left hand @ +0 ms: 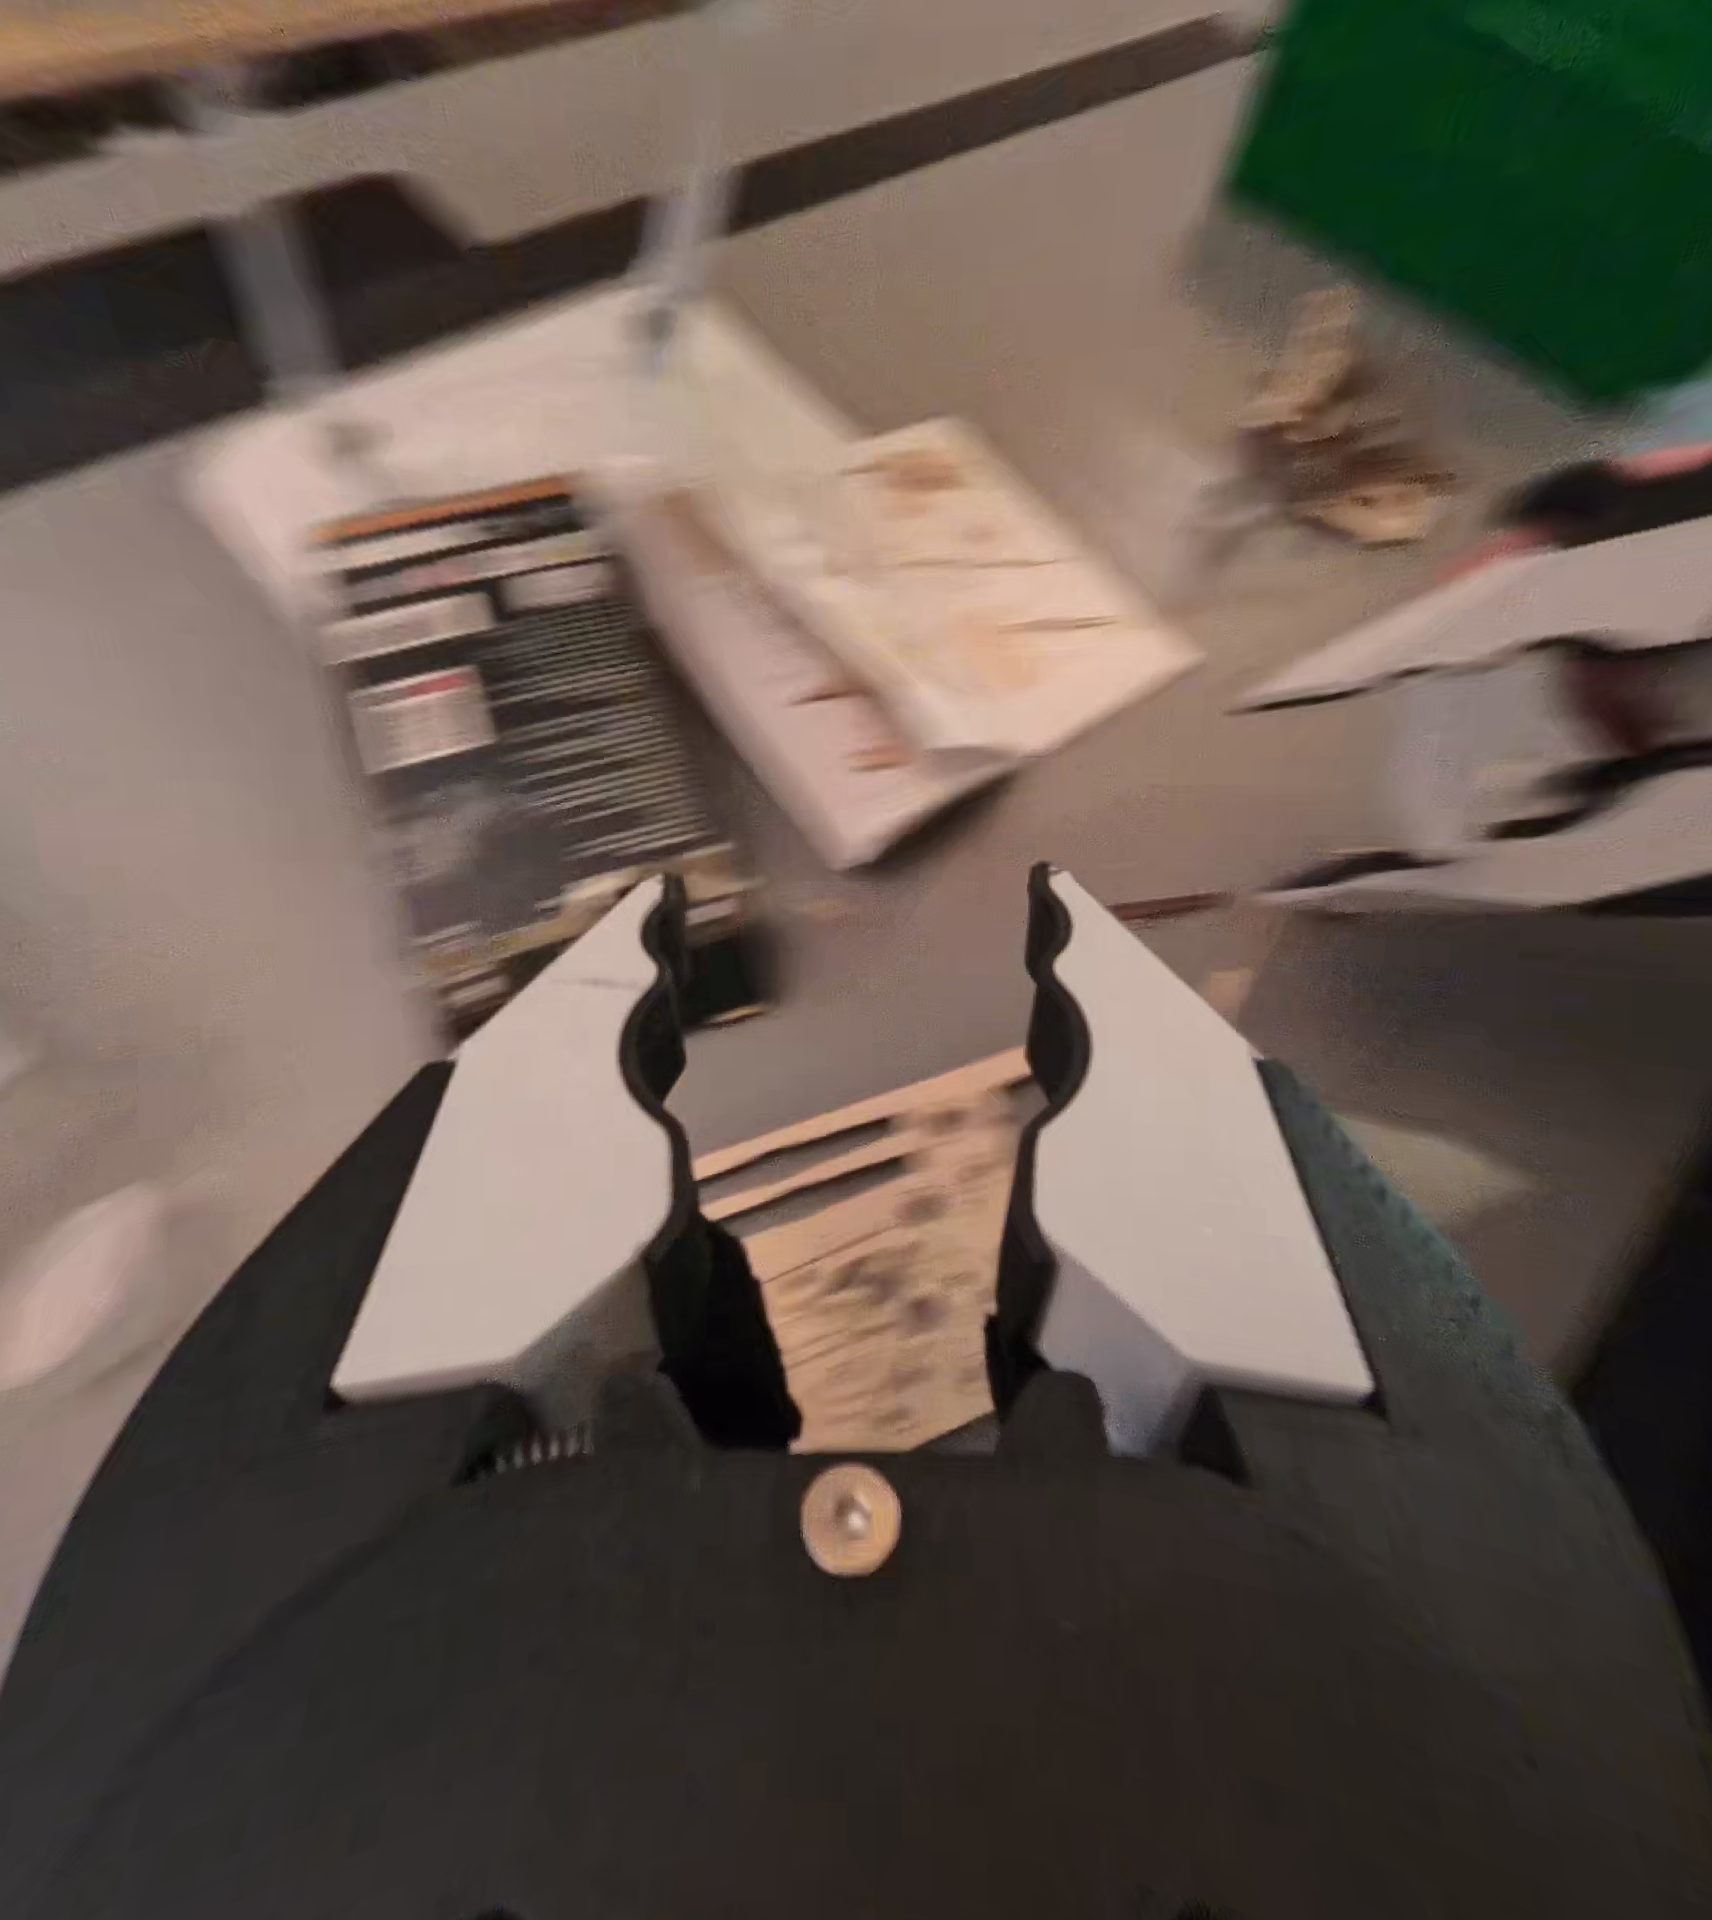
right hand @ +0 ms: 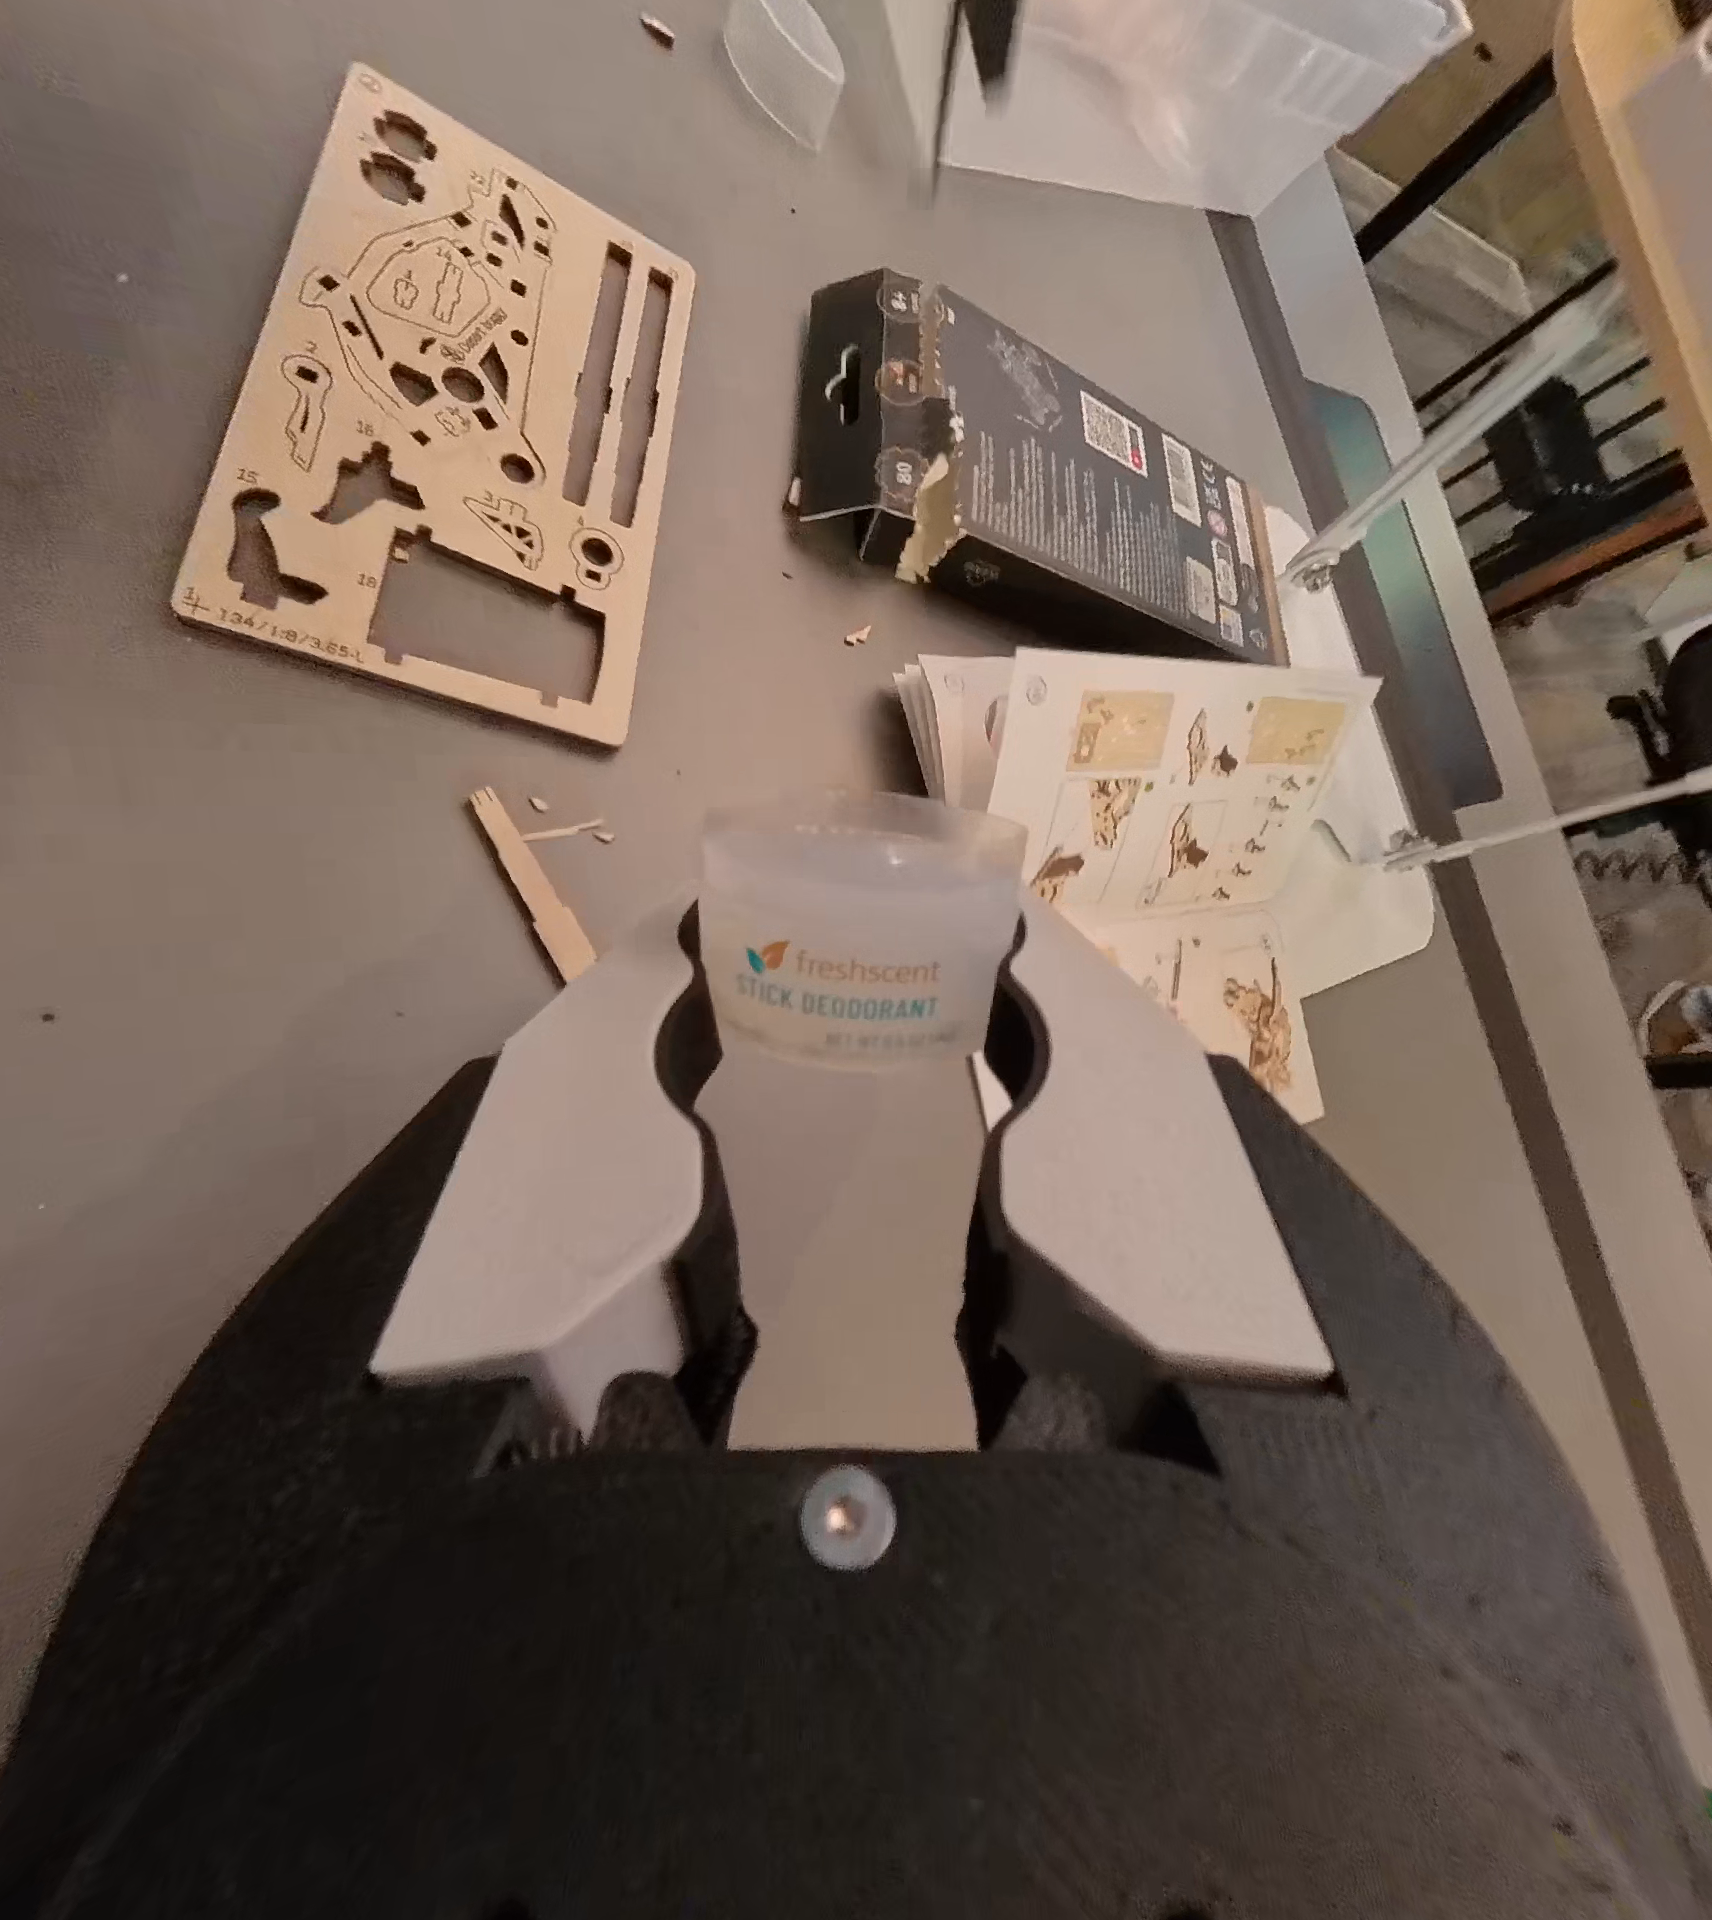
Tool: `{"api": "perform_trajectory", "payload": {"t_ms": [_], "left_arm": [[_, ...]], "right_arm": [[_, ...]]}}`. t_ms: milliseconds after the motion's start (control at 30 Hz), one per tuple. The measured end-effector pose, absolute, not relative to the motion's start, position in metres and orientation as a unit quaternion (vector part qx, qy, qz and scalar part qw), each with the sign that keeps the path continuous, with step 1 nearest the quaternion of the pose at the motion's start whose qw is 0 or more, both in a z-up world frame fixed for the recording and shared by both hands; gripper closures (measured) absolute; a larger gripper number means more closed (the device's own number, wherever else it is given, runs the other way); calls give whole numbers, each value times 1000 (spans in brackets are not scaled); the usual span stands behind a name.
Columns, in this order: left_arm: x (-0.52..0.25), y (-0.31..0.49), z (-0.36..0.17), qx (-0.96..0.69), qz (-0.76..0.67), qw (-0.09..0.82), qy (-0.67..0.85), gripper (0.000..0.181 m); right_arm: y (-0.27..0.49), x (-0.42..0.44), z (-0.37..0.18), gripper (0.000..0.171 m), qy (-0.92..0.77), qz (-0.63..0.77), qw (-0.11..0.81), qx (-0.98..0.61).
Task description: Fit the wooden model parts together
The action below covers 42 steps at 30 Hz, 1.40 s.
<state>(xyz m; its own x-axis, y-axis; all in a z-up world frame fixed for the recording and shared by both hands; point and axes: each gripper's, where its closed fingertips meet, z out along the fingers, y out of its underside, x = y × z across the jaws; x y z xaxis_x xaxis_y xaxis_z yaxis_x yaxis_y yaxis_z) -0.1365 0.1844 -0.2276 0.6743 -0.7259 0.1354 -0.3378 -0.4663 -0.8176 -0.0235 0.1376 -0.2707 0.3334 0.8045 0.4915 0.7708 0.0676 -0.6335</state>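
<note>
The right gripper (right hand: 857,935) holds a small translucent container (right hand: 857,940) with a printed label; its fingers (right hand: 582,1132) pinch the container from both sides above the grey counter (right hand: 104,935).

In the right wrist view, the wooden parts sheet (right hand: 436,416) lies flat at 11 o'clock, with many cut-outs already empty. A loose wooden strip (right hand: 532,888) rests at 10 o'clock, just beside the left finger, with small chips near it. The black box (right hand: 1039,468), torn at one end, lies at 1 o'clock. The open instruction booklet (right hand: 1174,821) lies at 2 o'clock, near the counter edge.

The left wrist view is heavily blurred. The left gripper (left hand: 857,904) has its fingers (left hand: 561,1122) spread, with nothing between them. A wooden sheet (left hand: 873,1226) shows below the gap. The box (left hand: 519,727) and booklet (left hand: 935,623) lie at 12 o'clock. A green object (left hand: 1558,177) shows at 2 o'clock.
</note>
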Motion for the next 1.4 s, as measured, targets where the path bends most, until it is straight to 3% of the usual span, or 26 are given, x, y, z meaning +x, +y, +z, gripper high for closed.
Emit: {"api": "perform_trajectory", "payload": {"t_ms": [200,367,667,833,1133,1400], "left_arm": [[-21,110,-227,-754,-471,293,353,117],[-8,108,-232,-739,-508,288,335,158],[-27,114,-215,-676,-600,288,317,158],[-43,117,-201,-623,-666,289,292,158],[-35,107,-195,-596,-684,300,294,158],[-34,104,-183,-569,-704,318,281,159]], "right_arm": [[135,-34,-267,123,-596,-10,462,-657],[132,-40,-262,123,-610,-29,473,-635],[124,-41,-240,125,-589,109,487,-636],[128,-33,-212,143,-494,288,480,-665],[118,-41,-201,166,-428,422,446,-663],[112,-40,-194,165,-392,489,427,-652]]}}
